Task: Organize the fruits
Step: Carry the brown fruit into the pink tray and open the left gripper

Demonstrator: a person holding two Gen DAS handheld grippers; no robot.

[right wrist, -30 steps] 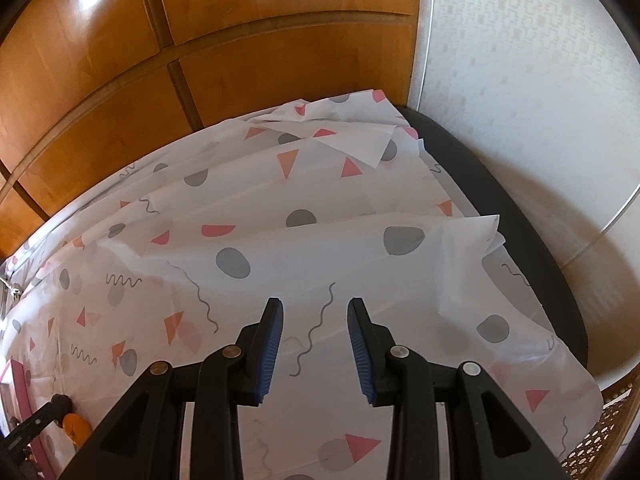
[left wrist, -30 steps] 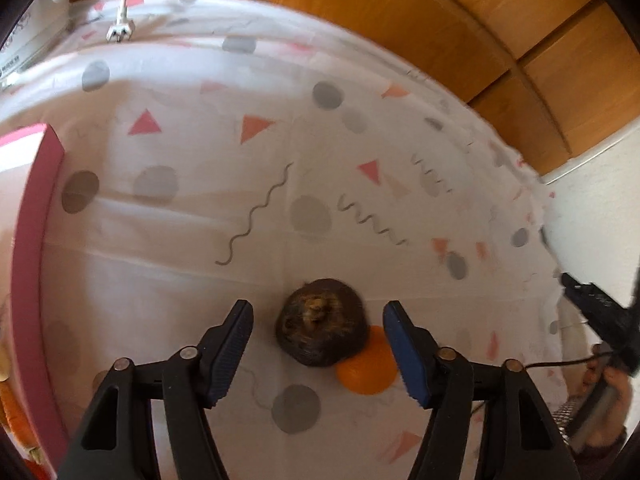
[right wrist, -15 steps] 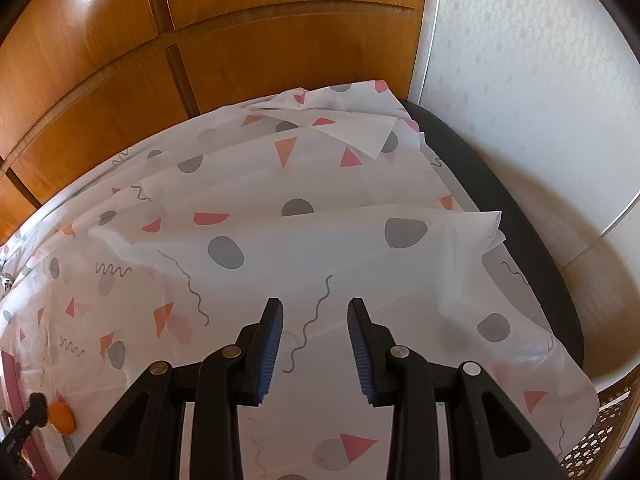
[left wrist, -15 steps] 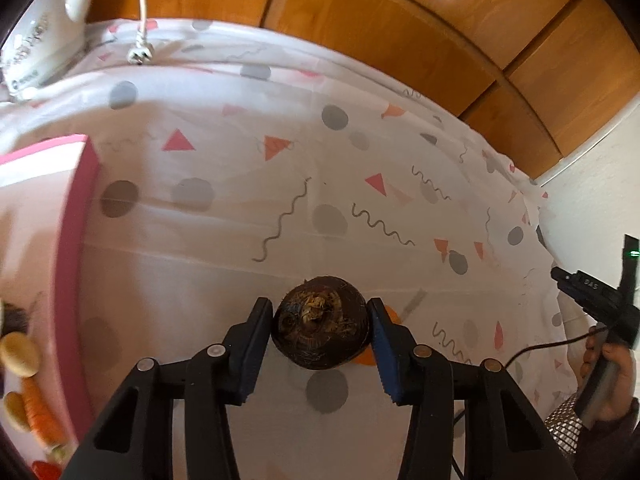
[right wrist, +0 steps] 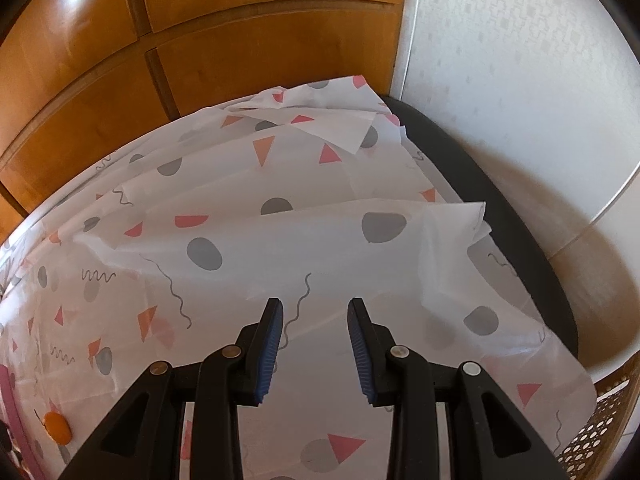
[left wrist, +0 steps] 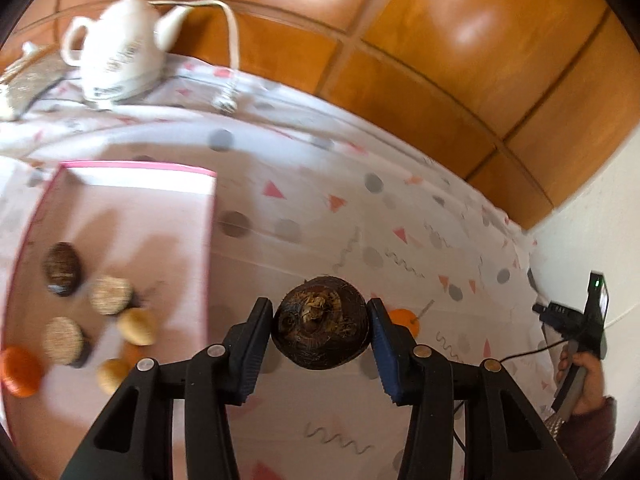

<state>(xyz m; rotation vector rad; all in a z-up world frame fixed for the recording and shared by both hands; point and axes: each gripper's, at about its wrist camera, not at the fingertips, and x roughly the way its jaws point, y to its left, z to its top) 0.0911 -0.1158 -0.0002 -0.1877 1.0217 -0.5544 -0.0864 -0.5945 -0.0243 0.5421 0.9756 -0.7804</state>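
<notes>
**Left claw holding dark round fruit beside pink tray; right claw idle**

While the left gripper (left wrist: 320, 322) hung above the patterned tablecloth (left wrist: 360, 208), its two blue-padded fingers were clamped on a dark brown, rough-skinned round fruit (left wrist: 320, 322), one pad against each side, fibrous end facing the camera. Fruit sat off the cloth, held just right of the pink-rimmed tray (left wrist: 211, 240). Tray's right rim ran near the left finger, a strip of bare cloth between them. Inside the tray, blurred: a dark oval fruit (left wrist: 61, 268), two speckled tan round pieces (left wrist: 110, 295), two yellowish fruits (left wrist: 137, 326), an orange fruit (left wrist: 20, 370) at the left edge. Tray's far half was bare. A small orange fruit (left wrist: 404, 320) lay on the cloth just behind the right finger, partly hidden by it. White teapot (left wrist: 120, 56) and a white cord (left wrist: 232, 40) sat at the cloth's far edge against the wood panelling (left wrist: 400, 72). Wide bare cloth lay ahead and right of the held fruit.

Right gripper (right wrist: 315, 338) had its jaws apart at a narrow-to-medium gap, nothing between them, over rumpled, folded cloth. Black table edge (right wrist: 500, 208) showed past the cloth on the right, close to the white wall (right wrist: 520, 80). The same orange fruit showed far left in this view.
</notes>
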